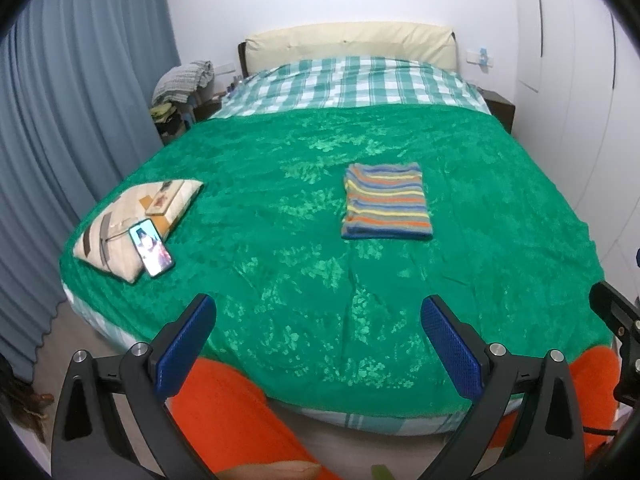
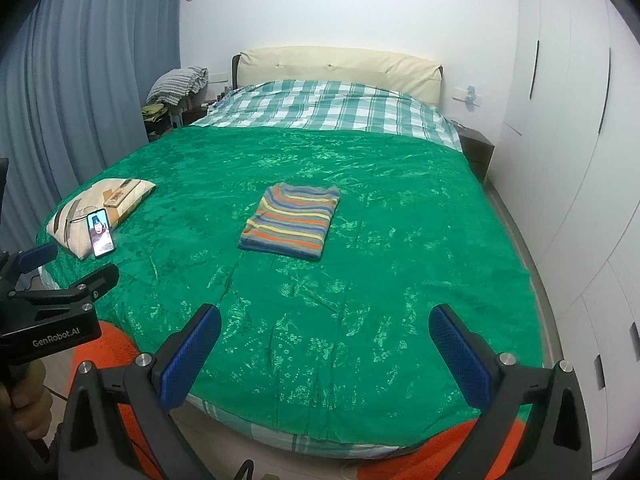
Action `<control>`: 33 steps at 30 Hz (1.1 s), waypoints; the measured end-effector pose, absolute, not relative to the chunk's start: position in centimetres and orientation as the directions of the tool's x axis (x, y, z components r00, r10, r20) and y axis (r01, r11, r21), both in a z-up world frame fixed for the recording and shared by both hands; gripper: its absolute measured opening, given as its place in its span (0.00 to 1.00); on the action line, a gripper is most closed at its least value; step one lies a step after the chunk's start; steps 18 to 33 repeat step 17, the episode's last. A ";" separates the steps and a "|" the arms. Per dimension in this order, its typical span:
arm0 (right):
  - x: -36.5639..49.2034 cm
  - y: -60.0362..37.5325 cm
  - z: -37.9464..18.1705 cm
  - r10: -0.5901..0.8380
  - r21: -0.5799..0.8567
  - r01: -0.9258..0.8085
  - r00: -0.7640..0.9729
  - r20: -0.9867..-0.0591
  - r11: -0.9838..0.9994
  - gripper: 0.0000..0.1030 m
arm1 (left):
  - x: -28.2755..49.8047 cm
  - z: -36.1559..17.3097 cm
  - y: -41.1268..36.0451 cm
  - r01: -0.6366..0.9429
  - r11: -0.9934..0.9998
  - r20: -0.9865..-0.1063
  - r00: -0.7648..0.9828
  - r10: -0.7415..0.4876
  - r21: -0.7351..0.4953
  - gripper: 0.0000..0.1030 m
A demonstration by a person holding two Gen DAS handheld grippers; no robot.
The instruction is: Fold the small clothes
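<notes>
A striped garment [image 1: 386,201] lies folded into a neat rectangle on the green bedspread [image 1: 280,240], right of centre; it also shows in the right wrist view [image 2: 292,222]. My left gripper [image 1: 318,320] is open and empty, held back over the bed's near edge, well short of the garment. My right gripper [image 2: 324,328] is open and empty too, also near the foot of the bed. The left gripper's body [image 2: 52,304] shows at the left of the right wrist view.
A cream patterned pillow [image 1: 132,220] lies at the bed's left edge with a lit phone [image 1: 152,246] leaning on it. Blue curtains [image 1: 60,120] hang on the left, white wardrobes [image 2: 580,160] stand on the right. Orange trouser legs [image 1: 236,420] are below the grippers.
</notes>
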State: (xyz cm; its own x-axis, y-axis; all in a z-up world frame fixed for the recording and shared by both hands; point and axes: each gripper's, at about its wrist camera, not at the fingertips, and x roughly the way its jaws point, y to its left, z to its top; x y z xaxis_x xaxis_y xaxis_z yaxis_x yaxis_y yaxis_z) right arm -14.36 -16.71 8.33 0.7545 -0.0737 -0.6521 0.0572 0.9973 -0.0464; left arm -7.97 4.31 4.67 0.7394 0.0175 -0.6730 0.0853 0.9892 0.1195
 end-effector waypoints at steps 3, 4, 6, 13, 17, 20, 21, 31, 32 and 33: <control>-14.3 -16.8 8.3 -0.075 -0.049 0.057 0.754 -0.653 0.997 0.99 | -7.9 4.6 4.2 0.092 0.990 -0.678 0.735 0.005 0.107 1.00; -14.3 -16.8 8.3 -0.075 -0.048 0.057 0.753 -0.654 0.997 0.99 | -8.0 4.6 4.2 0.093 0.991 -0.678 0.735 -0.001 0.099 1.00; -14.3 -16.9 8.3 -0.075 -0.047 0.059 0.752 -0.655 0.997 0.99 | -8.0 4.6 4.3 0.086 0.992 -0.674 0.739 0.002 0.097 1.00; -14.2 -17.0 8.3 -0.074 -0.044 0.059 0.751 -0.657 0.997 0.99 | -8.3 4.8 3.8 0.095 0.988 -0.658 0.753 0.007 0.119 1.00; -14.1 -17.0 8.2 -0.070 -0.042 0.057 0.749 -0.659 0.998 0.99 | -8.7 4.9 3.3 0.102 0.985 -0.646 0.763 0.013 0.140 1.00; -14.1 -17.0 8.2 -0.070 -0.042 0.057 0.749 -0.659 0.998 0.99 | -8.7 4.9 3.3 0.102 0.985 -0.646 0.763 0.013 0.140 1.00; -14.1 -17.0 8.2 -0.070 -0.042 0.057 0.749 -0.659 0.998 0.99 | -8.7 4.9 3.3 0.102 0.985 -0.646 0.763 0.013 0.140 1.00; -14.1 -17.0 8.2 -0.070 -0.042 0.057 0.749 -0.659 0.998 0.99 | -8.7 4.9 3.3 0.102 0.985 -0.646 0.763 0.013 0.140 1.00; -14.1 -17.0 8.2 -0.070 -0.042 0.057 0.749 -0.659 0.998 0.99 | -8.7 4.9 3.3 0.102 0.985 -0.646 0.763 0.013 0.140 1.00; -14.1 -17.0 8.2 -0.070 -0.042 0.057 0.749 -0.659 0.998 0.99 | -8.7 4.9 3.3 0.102 0.985 -0.646 0.763 0.013 0.140 1.00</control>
